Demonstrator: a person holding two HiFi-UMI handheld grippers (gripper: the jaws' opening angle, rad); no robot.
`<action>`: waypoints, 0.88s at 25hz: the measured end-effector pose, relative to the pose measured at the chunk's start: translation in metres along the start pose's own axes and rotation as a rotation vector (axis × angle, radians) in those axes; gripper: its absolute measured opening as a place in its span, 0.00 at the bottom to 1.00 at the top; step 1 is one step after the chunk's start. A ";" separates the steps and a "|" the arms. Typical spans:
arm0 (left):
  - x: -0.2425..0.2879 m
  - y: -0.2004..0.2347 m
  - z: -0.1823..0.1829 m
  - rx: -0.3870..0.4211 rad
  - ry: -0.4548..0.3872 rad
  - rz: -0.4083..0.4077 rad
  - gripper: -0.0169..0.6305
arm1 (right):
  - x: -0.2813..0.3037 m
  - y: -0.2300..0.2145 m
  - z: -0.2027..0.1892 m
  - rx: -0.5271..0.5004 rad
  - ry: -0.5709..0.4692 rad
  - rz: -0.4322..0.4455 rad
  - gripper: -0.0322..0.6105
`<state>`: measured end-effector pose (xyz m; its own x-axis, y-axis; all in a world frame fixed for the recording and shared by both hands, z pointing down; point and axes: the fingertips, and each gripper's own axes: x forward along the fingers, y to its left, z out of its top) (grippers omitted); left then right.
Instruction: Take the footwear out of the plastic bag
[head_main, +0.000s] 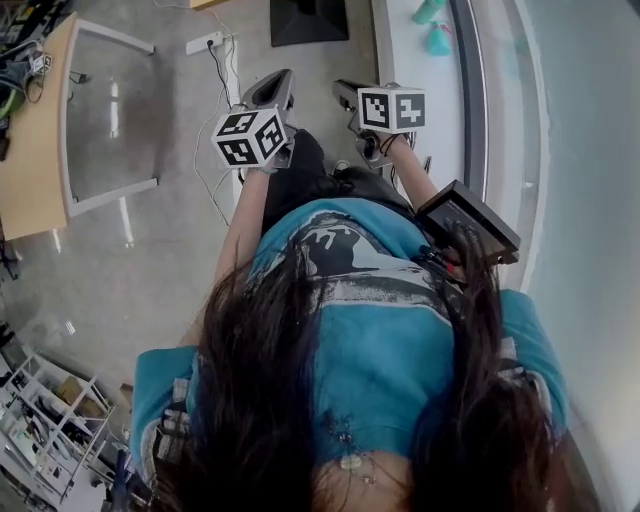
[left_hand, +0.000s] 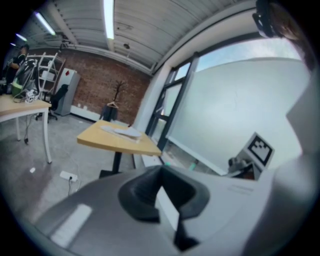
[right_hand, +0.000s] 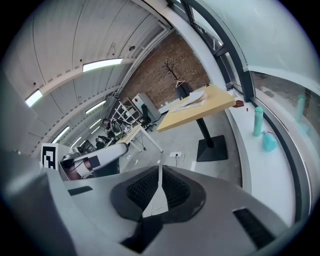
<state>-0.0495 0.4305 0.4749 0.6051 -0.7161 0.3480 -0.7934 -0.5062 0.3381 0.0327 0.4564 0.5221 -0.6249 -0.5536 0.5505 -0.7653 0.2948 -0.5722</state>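
No footwear and no plastic bag can be made out in any view. In the head view my left gripper (head_main: 271, 89) and right gripper (head_main: 346, 95) are held side by side in front of a person's body, above the floor. Hair and a blue shirt (head_main: 385, 340) fill the lower half of that view. The left gripper (left_hand: 161, 172) is shut with nothing in it. The right gripper (right_hand: 160, 172) is also shut and empty, its pads meeting at the tips. Something flat and white (right_hand: 192, 98) lies on a yellow table; I cannot tell what it is.
The yellow pedestal table (left_hand: 117, 140) stands ahead, its black base (head_main: 308, 20) on the floor beside a power strip (head_main: 205, 42). Teal bottles (right_hand: 257, 121) sit on the window sill at the right. At the left are a wooden desk (head_main: 35, 140) and a white rack (head_main: 50, 420).
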 end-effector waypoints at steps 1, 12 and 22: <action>-0.005 -0.002 -0.005 0.001 0.000 0.002 0.03 | 0.000 0.003 -0.007 -0.002 0.000 0.006 0.10; -0.040 0.007 -0.035 -0.010 0.012 0.032 0.03 | 0.007 0.024 -0.033 0.003 0.000 0.044 0.09; -0.048 0.015 -0.028 -0.035 0.015 0.034 0.03 | 0.011 0.039 -0.030 0.006 0.030 0.049 0.08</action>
<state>-0.0885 0.4714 0.4877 0.5789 -0.7251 0.3730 -0.8109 -0.4642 0.3563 -0.0083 0.4849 0.5238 -0.6662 -0.5147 0.5396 -0.7326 0.3165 -0.6025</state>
